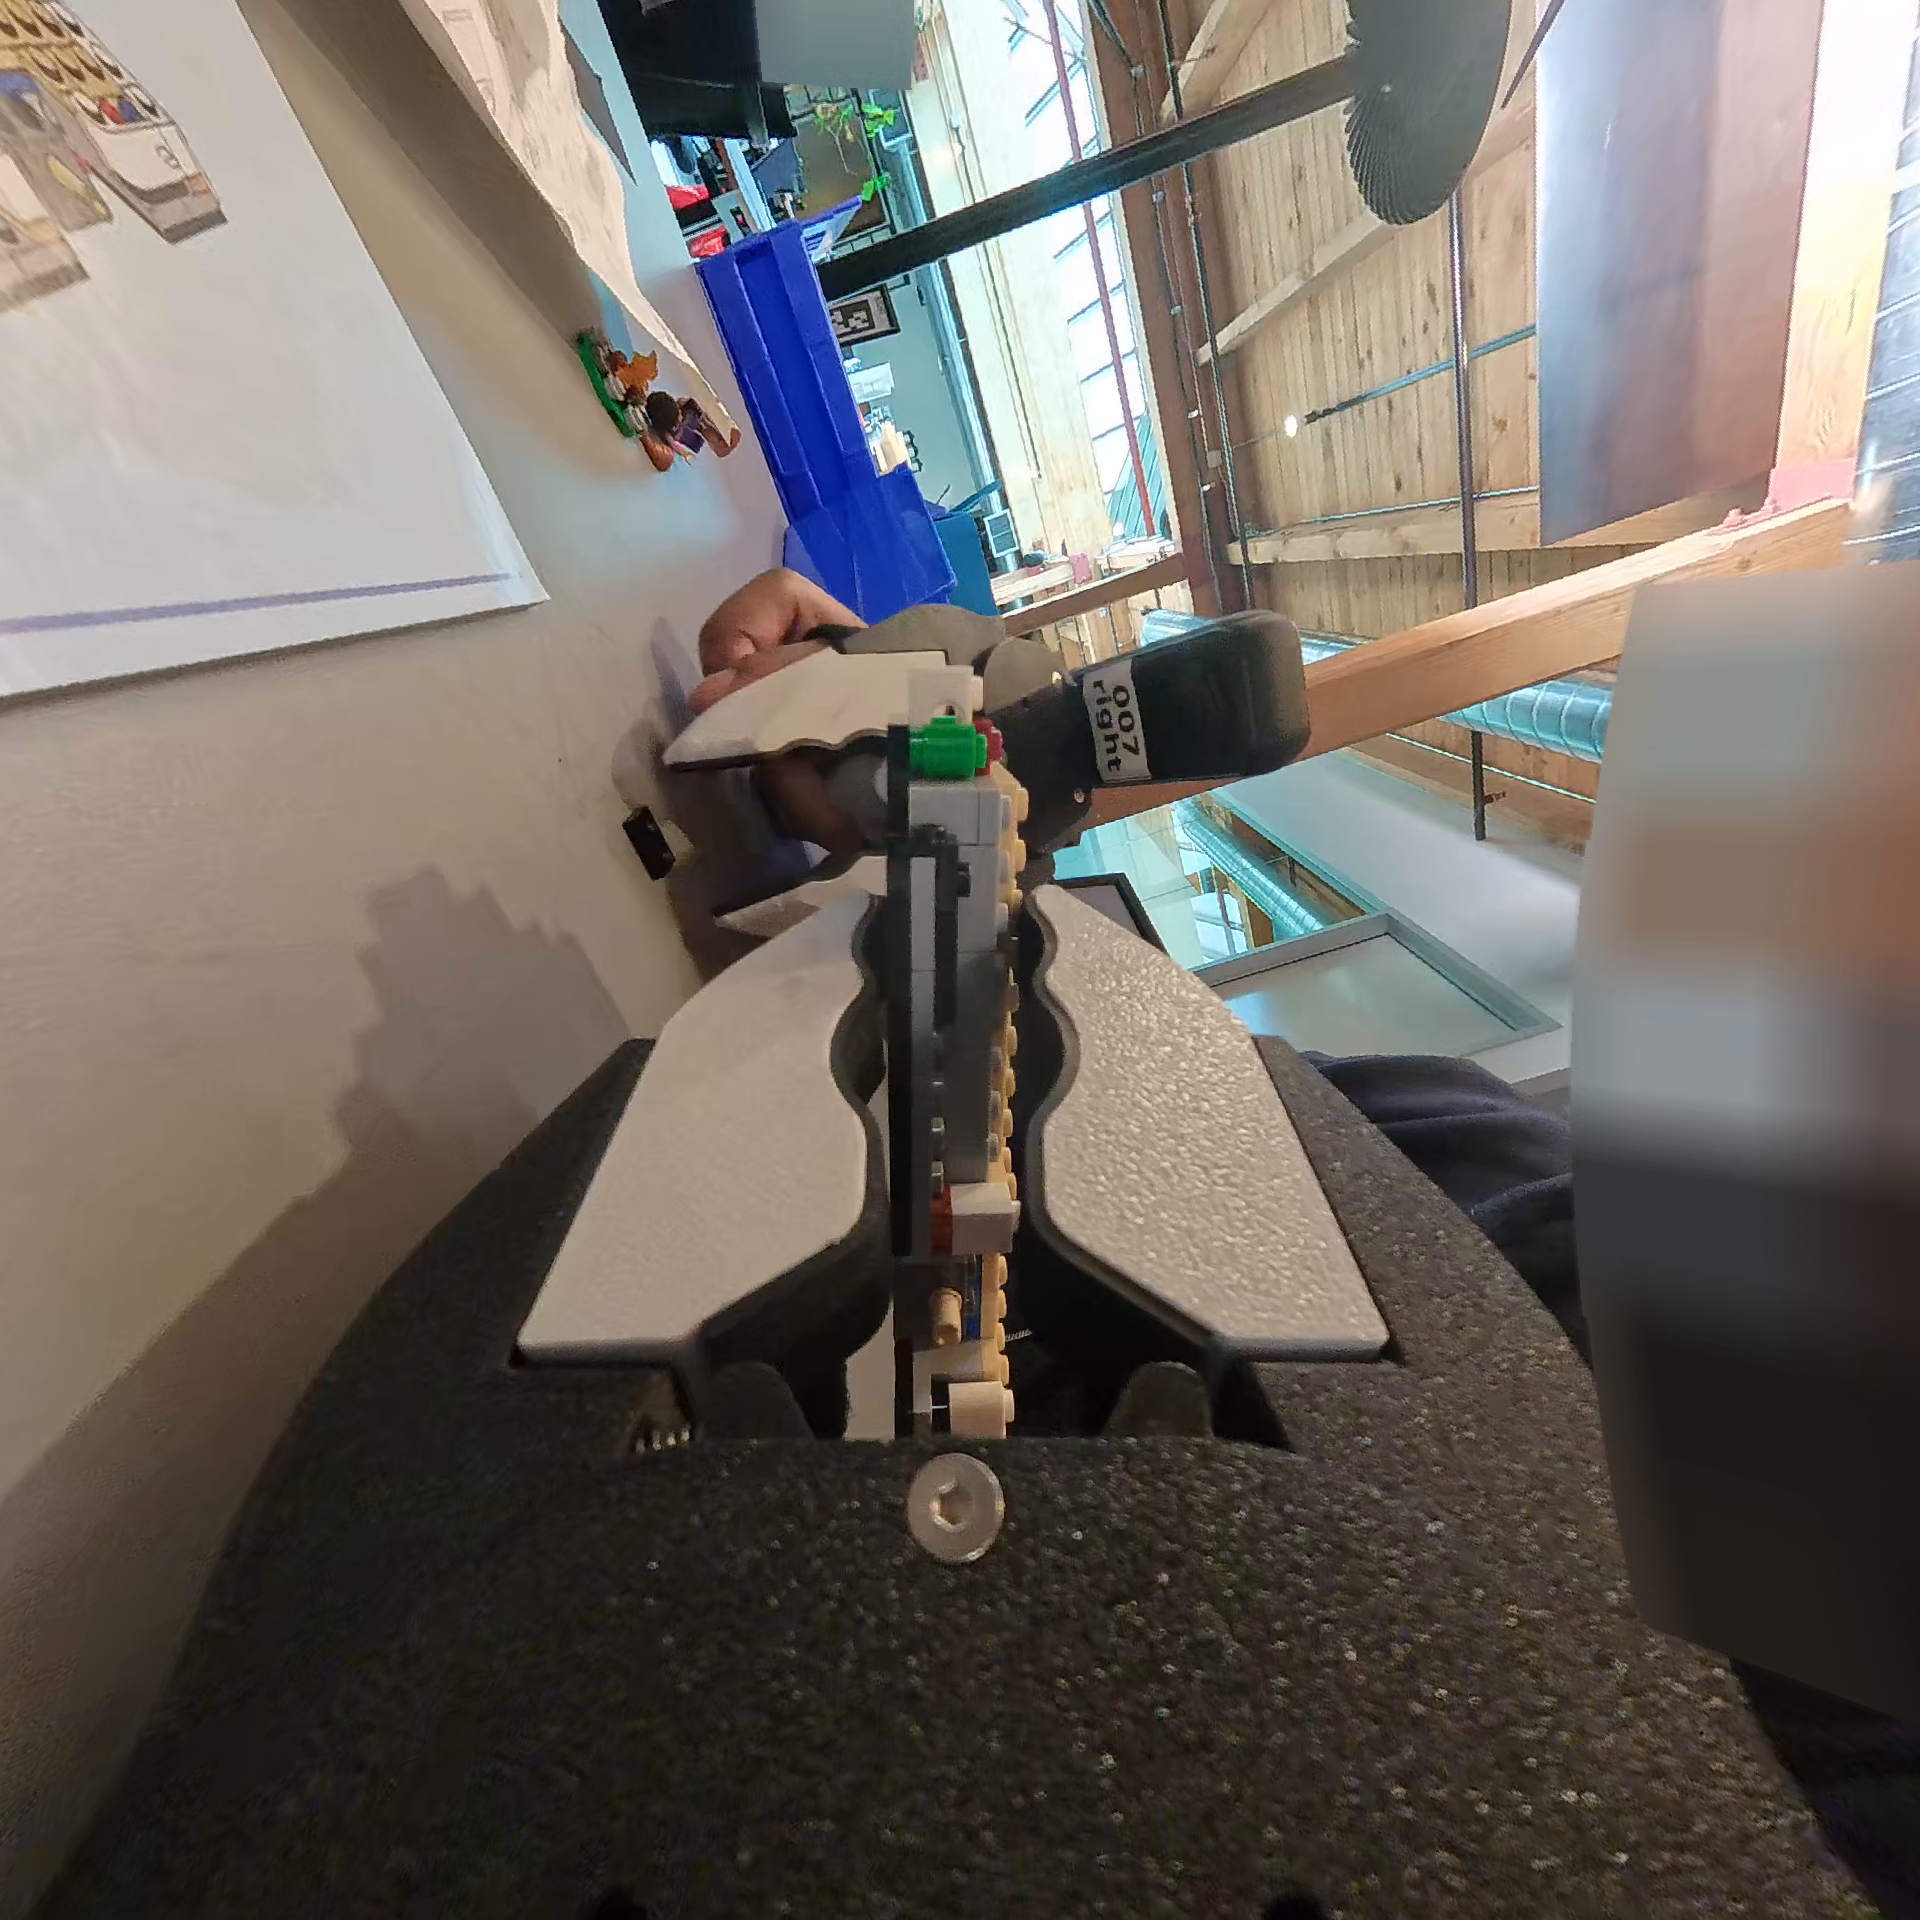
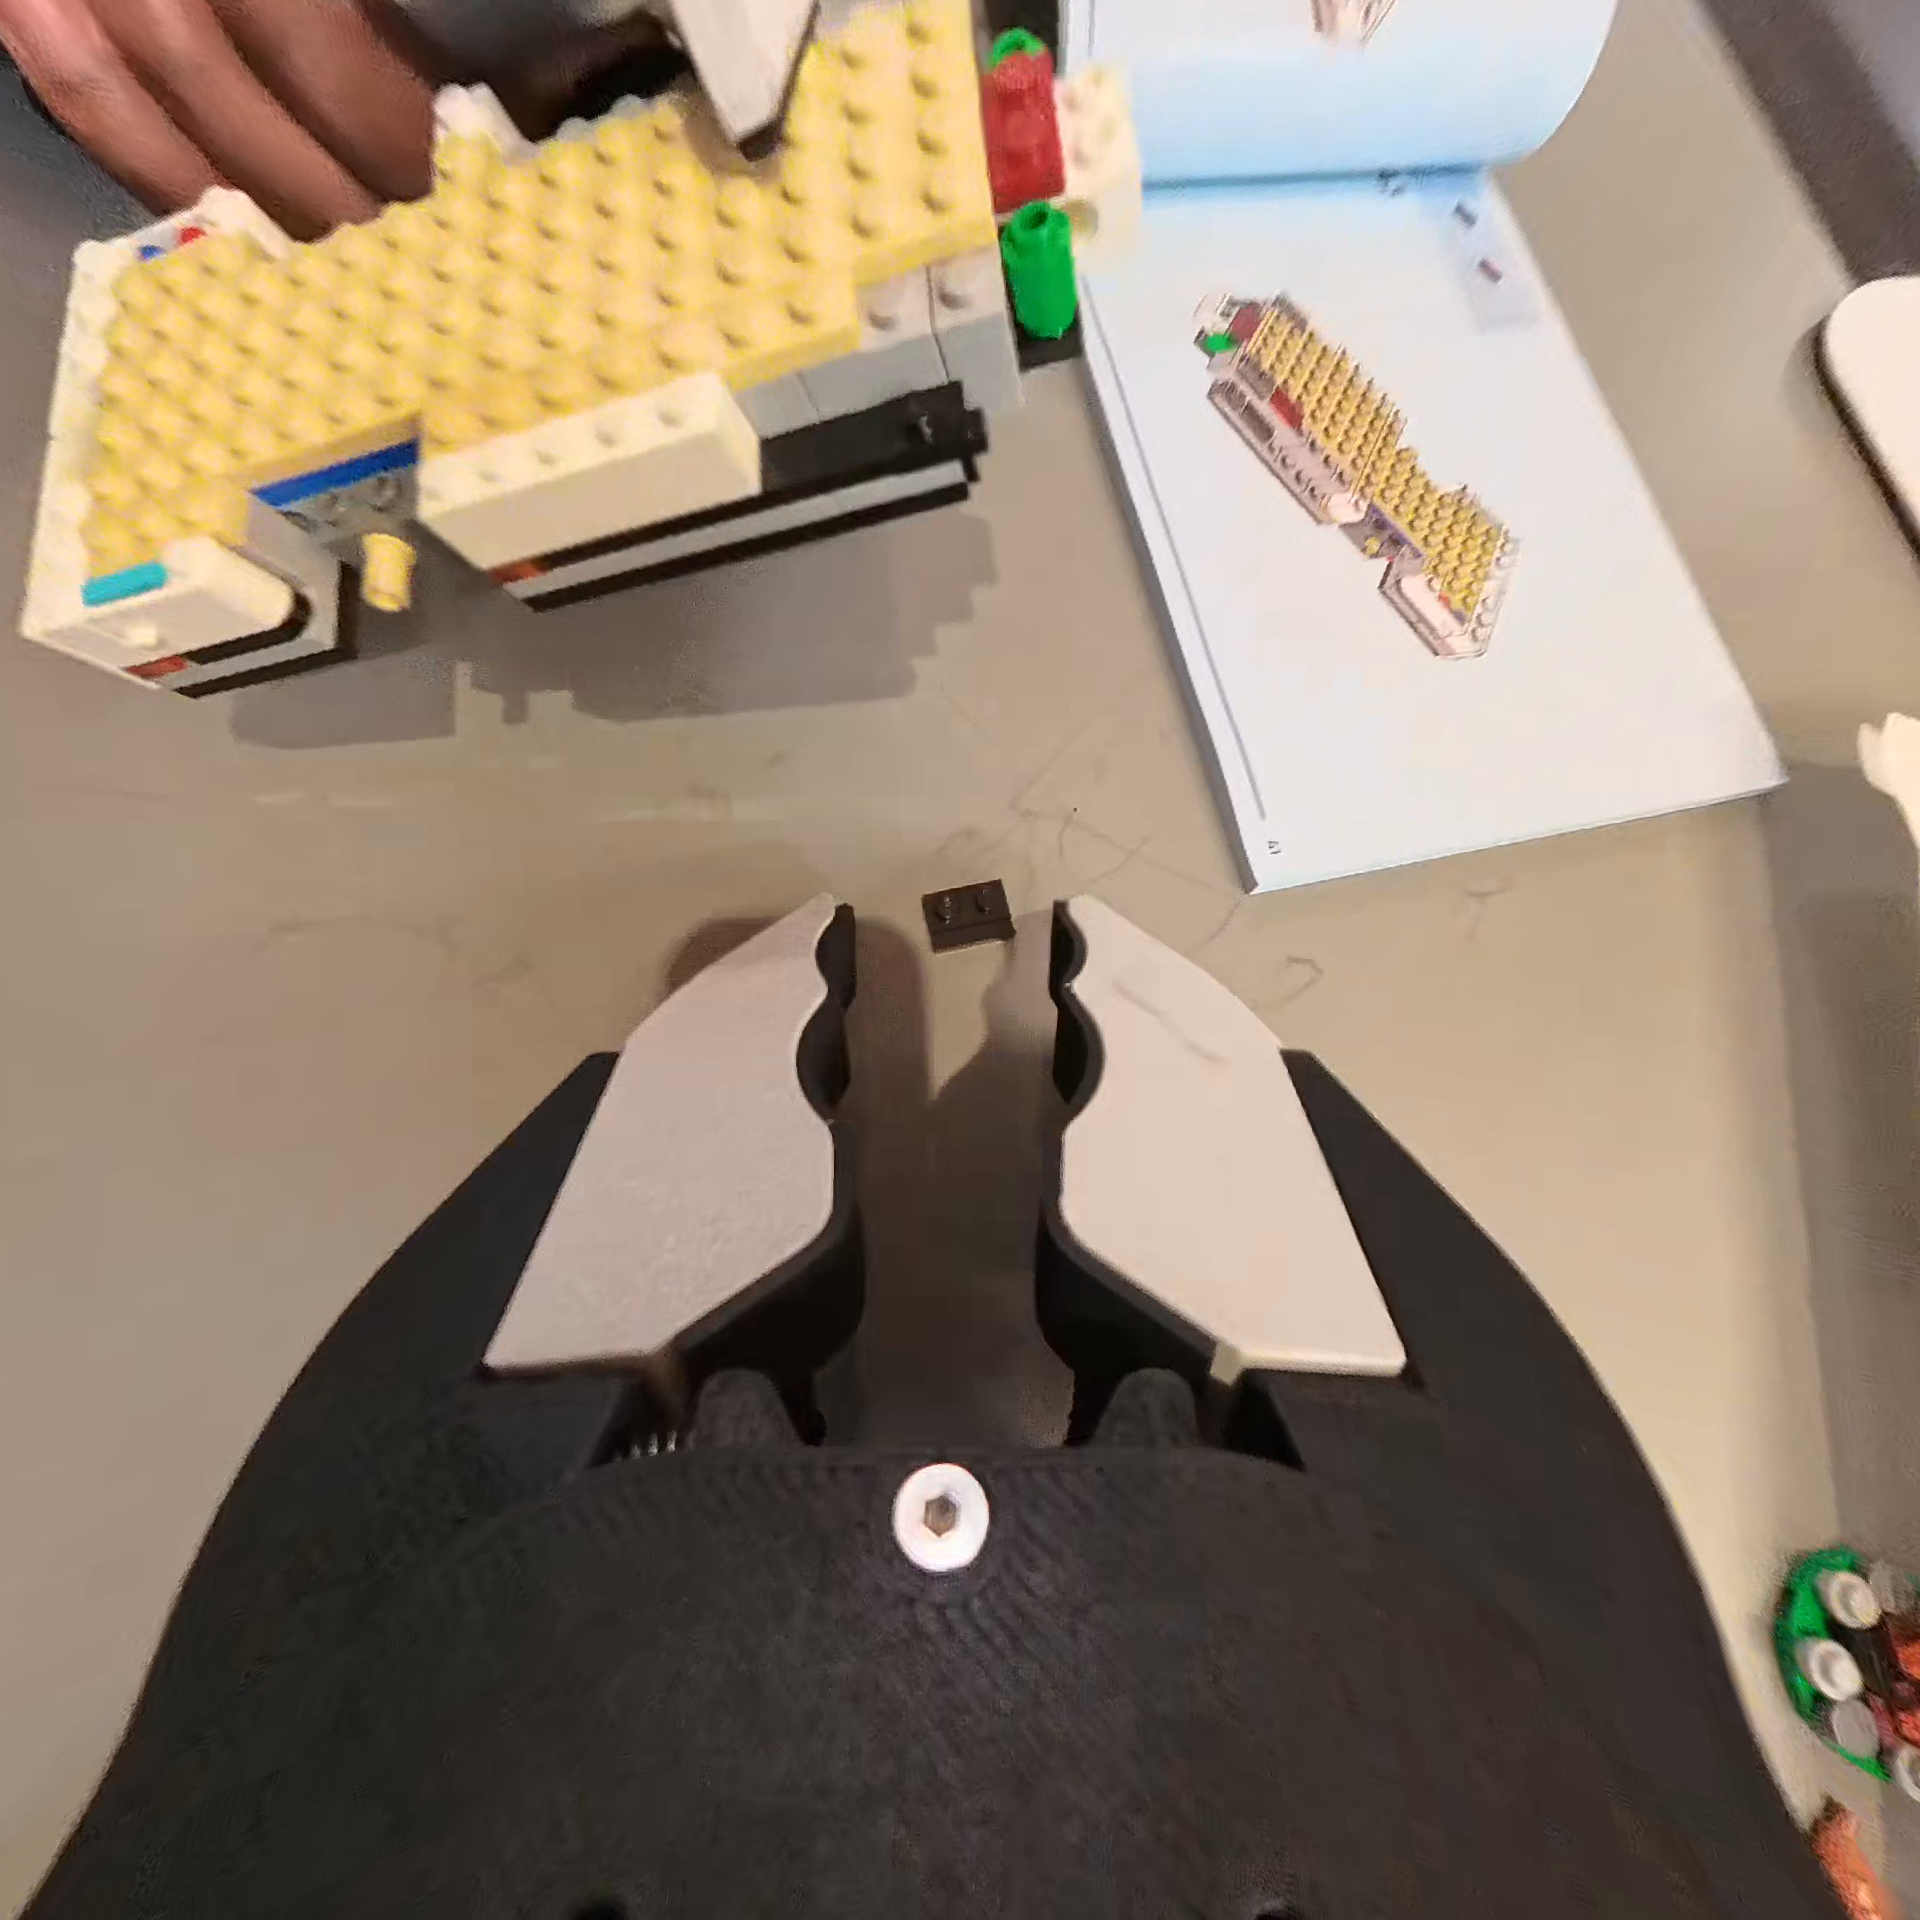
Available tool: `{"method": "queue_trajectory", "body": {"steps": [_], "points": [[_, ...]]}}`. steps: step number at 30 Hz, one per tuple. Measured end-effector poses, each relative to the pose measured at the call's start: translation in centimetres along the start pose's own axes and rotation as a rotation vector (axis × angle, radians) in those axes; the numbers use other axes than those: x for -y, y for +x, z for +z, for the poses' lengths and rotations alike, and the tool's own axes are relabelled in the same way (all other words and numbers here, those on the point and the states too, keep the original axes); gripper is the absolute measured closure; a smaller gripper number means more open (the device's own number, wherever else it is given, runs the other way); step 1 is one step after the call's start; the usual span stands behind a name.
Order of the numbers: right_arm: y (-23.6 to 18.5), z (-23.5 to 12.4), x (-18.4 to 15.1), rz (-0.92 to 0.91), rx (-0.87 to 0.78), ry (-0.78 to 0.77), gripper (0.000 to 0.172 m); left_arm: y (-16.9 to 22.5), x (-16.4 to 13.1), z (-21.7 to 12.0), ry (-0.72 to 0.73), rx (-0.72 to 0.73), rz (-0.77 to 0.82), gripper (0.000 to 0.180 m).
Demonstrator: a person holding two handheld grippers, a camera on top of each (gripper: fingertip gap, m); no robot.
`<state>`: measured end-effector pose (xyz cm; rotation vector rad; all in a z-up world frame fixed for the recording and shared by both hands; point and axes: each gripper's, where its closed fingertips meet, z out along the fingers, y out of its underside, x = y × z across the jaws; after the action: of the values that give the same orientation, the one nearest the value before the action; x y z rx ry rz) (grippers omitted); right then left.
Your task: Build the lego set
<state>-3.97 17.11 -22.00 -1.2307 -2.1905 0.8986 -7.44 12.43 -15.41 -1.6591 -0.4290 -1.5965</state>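
My left gripper (image 1: pixel 951 935) is shut on a long brick model (image 1: pixel 951 1029), with a tan studded top, grey and black sides and a green stud at its far end. The model is gripped edge-on between both pads. In the right wrist view the same model (image 2: pixel 582 312) sits at the upper left, lifted above the table, with a hand behind it. My right gripper (image 2: pixel 951 935) is open just above the table. A small black two-stud plate (image 2: pixel 966 918) lies on the table between its fingertips, untouched. The right gripper also shows beyond the model in the left wrist view (image 1: pixel 831 717).
An open instruction booklet (image 2: pixel 1455 623) lies right of the model. A small green-based brick cluster (image 2: pixel 1849 1683) sits at the right edge of the grey table (image 2: pixel 416 935). Blue bins (image 1: pixel 810 416) stand further off. My hands' fingertips stand some 9 cm from each other.
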Motion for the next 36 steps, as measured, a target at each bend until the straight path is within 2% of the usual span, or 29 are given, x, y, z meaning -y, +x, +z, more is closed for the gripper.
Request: {"method": "queue_trajectory", "body": {"steps": [9, 13, 18, 26, 36], "points": [[0.9, 1.0, -0.4, 0.058, 0.045, -0.064, 0.137, -0.3, 0.2, -0.1, 0.017, -0.011, -0.041, 0.157], [0.5, 1.0, -0.4, 0.069, 0.056, -0.069, 0.155, -0.5, 0.2, -0.1, 0.03, 0.003, -0.054, 0.157], [0.2, 1.0, -0.2, 0.088, 0.05, -0.06, 0.156, -0.9, 0.2, 0.1, 0.069, 0.019, -0.094, 0.157], [0.2, -3.0, 6.8, 0.22, 0.099, 0.251, 0.156, -0.9, 0.0, 0.5, 0.122, 0.005, -0.142, 0.157], [-0.3, -2.8, 7.5, 0.215, 0.095, 0.237, 0.156, -0.6, -0.8, 1.1, 0.081, -0.006, -0.135, 0.158]]}}
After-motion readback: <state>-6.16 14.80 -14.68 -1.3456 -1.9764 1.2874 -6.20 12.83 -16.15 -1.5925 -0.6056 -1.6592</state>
